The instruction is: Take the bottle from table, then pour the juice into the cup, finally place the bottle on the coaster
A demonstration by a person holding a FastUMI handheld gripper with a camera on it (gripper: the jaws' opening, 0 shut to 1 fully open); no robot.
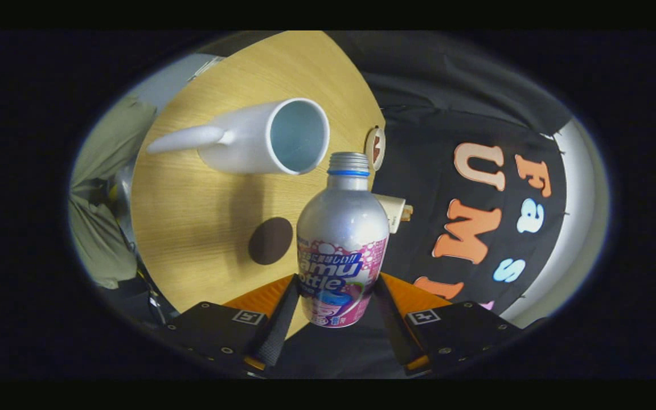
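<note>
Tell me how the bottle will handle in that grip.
The bottle looks like smooth metal, so it may slip between the fingers. Its round body could twist or roll if loosened. With the cap off at the neck, tilting toward the cup likely spills quickly.

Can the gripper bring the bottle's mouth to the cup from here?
Probably yes. The gripper has its jaws closed on the bottle, whose uncapped mouth is just beside the open rim of the cup, with nothing between them.

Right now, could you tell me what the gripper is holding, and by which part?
The gripper holds the bottle, both fingers clamped on its lower labelled body.
</note>
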